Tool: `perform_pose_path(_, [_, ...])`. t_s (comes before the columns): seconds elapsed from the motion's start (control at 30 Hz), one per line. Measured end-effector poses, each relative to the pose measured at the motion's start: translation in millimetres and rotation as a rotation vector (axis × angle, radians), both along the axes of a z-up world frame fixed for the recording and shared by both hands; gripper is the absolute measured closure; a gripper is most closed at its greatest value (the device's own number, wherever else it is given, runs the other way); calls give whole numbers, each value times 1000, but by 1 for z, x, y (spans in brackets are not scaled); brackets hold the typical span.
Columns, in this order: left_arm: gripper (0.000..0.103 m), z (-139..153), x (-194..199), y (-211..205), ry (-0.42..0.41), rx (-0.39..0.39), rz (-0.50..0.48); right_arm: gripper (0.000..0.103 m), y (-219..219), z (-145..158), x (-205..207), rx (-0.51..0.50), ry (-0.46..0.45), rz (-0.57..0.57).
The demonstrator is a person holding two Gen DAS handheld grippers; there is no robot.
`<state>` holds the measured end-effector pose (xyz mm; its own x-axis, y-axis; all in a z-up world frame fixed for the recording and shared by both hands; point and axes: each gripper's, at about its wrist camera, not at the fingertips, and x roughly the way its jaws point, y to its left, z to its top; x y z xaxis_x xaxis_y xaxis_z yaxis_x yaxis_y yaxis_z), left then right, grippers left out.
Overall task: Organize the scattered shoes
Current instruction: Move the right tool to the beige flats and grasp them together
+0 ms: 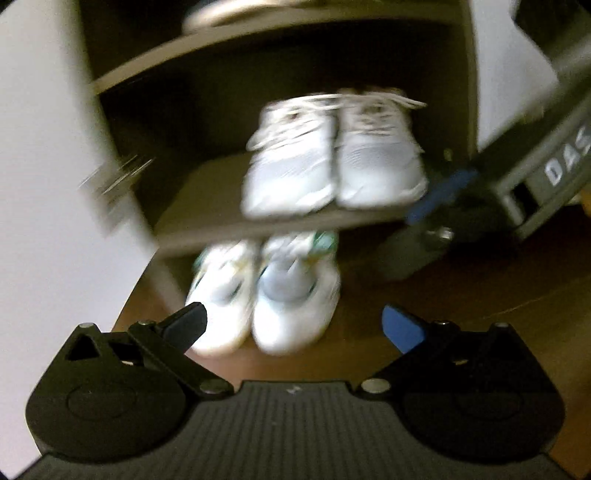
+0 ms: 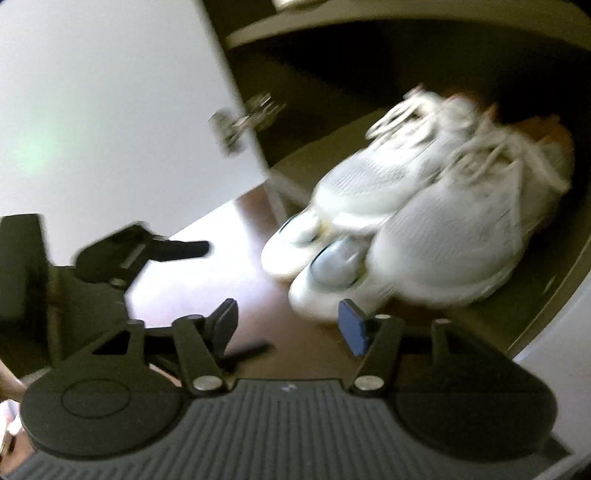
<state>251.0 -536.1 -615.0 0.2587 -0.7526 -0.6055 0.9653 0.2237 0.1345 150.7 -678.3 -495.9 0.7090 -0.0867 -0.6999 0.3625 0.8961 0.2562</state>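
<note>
left gripper (image 1: 295, 325): jaws apart, empty | right gripper (image 2: 288, 328): jaws apart, nothing between | green-trimmed pair (image 1: 266, 295): floor, under the shelf (image 1: 258, 221) | mesh sneakers (image 1: 336, 162): on shelf, likely light, soft upper; grip heel collar

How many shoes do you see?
5, maybe more. Two pale mesh sneakers sit side by side on the middle shelf. Two white sneakers sit below on the floor. One blurry shoe on the top shelf; others may be hidden.
</note>
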Motion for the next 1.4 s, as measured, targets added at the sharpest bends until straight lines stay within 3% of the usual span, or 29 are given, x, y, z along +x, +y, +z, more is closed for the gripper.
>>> perform_pose_path(0.23, [1, -14, -44, 174, 147, 104, 467, 29, 71, -32, 31, 121, 67, 320])
perform_pose_path(0.43, [1, -25, -92, 286, 240, 50, 909, 28, 164, -50, 80, 135, 111, 675])
perform_pose_path(0.57, [1, -38, -108, 321, 268, 15, 1037, 27, 221, -53, 111, 117, 100, 813])
perform_pose_path(0.73, [1, -46, -106, 332, 236, -11, 1049, 27, 277, -60, 151, 59, 122, 891])
perform_pose_path(0.9, [1, -60, -102, 335, 173, -3, 1034, 29, 320, -67, 188, -45, 120, 874])
perform_pose_path(0.93, [1, -62, -101, 334, 169, -14, 1032, 33, 326, -69, 196, -65, 115, 858])
perform_pose_path(1.0, [1, -64, -96, 334, 183, -58, 1030, 50, 337, -75, 211, -97, 114, 815])
perform_pose_path(1.17, [1, -76, -86, 340, 204, -116, 1001, 65, 378, -99, 244, -212, 89, 746])
perform_pose_path(1.27, [1, -83, -82, 348, 209, -120, 999, 69, 395, -112, 258, -244, 99, 724])
perform_pose_path(1.4, [1, -91, -80, 358, 220, -124, 1000, 90, 414, -128, 276, -320, 143, 687])
